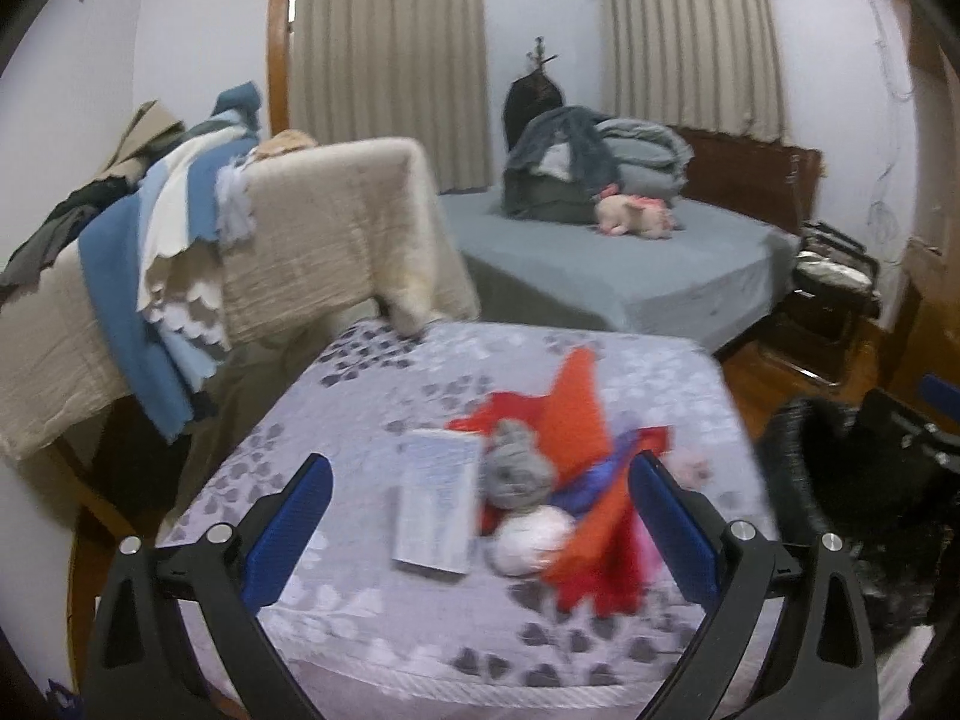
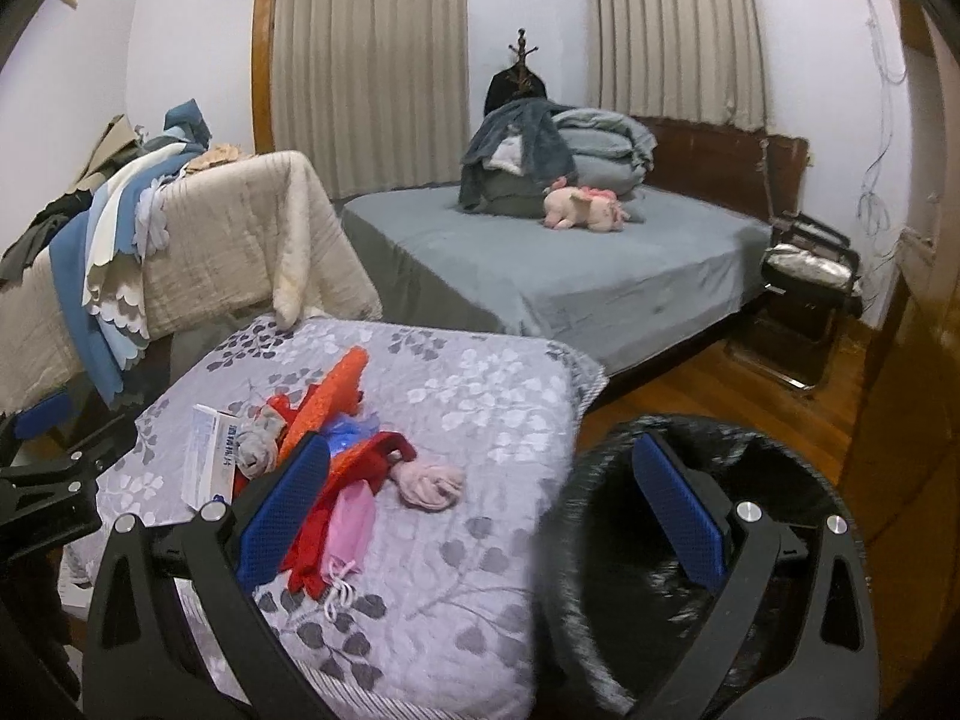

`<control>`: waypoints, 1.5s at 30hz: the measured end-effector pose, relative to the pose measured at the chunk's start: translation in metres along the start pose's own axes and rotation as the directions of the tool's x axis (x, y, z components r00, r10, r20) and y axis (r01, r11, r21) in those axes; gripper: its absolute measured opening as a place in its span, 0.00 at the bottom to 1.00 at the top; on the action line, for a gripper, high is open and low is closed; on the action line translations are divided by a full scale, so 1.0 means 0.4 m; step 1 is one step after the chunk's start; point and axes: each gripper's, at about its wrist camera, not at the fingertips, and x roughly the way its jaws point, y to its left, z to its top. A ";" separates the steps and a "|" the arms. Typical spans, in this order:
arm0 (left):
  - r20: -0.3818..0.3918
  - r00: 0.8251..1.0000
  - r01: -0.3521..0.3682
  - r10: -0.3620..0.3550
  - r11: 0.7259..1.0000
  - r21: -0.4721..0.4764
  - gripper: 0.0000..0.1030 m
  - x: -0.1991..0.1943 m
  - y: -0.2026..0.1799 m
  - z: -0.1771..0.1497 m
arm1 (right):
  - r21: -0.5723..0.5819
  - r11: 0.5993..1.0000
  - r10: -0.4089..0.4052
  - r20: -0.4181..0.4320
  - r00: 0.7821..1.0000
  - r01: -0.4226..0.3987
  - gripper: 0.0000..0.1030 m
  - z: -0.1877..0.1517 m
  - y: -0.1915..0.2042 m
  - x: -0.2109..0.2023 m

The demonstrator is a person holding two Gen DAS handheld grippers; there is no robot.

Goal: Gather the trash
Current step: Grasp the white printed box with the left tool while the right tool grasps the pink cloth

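A bedroom seen from two handheld grippers, each with black arms and blue pads. In front lies a cushion or folded quilt (image 1: 372,618) in pale lilac with grey and white leaf print, and the trash sits in a small heap near its middle. The heap holds a flat white box (image 1: 437,504) with blue print, a grey crumpled wad (image 1: 515,471), a white crumpled ball (image 1: 531,537), orange and red scraps (image 1: 579,414), a pink face mask (image 2: 348,525) and a pink crumpled wad (image 2: 429,483) lying slightly apart on the right.

The left gripper (image 1: 480,528) hovers above the heap with its fingers spread wide and nothing between them; the box and both wads fall within the gap. The right gripper (image 2: 480,516) is also spread wide and empty, held over the edge of the quilt where it meets a black trash bin (image 2: 798,480), which stands on the wooden floor just beside the quilt on the right.

The step in hand appears to be picking a first piece. To do it well, the left gripper would best drop straight down on one item, probably the grey wad, closing on its bulk, not the soft quilt beneath. The scraps overlap, so a loose pinch may drag neighbours along. The bin is near, so the carry is short
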 end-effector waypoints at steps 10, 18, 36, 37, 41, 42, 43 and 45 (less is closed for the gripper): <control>-0.099 0.994 -0.039 0.038 0.999 -0.014 0.89 0.196 0.089 -0.032 | -0.027 1.000 -0.002 -0.116 0.993 -0.001 0.80 -0.044 0.055 0.217; -0.136 0.991 -0.002 -0.004 0.999 -0.040 0.86 0.303 0.100 -0.055 | -0.057 0.998 -0.018 -0.200 0.980 0.006 0.74 -0.092 0.066 0.354; -0.217 0.969 0.099 -0.114 0.992 -0.078 0.64 0.408 0.092 -0.096 | -0.065 0.992 0.077 -0.355 0.932 -0.107 0.50 -0.137 0.091 0.488; -0.220 0.968 0.106 -0.122 0.991 -0.082 0.60 0.409 0.093 -0.097 | -0.063 0.992 0.082 -0.350 0.933 -0.110 0.49 -0.137 0.091 0.486; -0.219 0.967 0.113 -0.132 0.989 -0.101 0.55 0.404 0.102 -0.097 | -0.038 0.992 0.102 -0.331 0.938 -0.121 0.47 -0.130 0.086 0.473; -0.215 0.967 0.115 -0.136 0.987 -0.108 0.55 0.401 0.106 -0.096 | -0.039 0.992 0.099 -0.325 0.940 -0.118 0.47 -0.128 0.086 0.468; -0.212 0.968 0.116 -0.137 0.987 -0.112 0.54 0.399 0.108 -0.094 | -0.041 0.992 0.096 -0.322 0.942 -0.115 0.47 -0.125 0.084 0.463; -0.206 0.970 0.108 -0.129 0.988 -0.112 0.54 0.391 0.110 -0.091 | -0.037 0.993 0.091 -0.310 0.946 -0.108 0.47 -0.118 0.080 0.445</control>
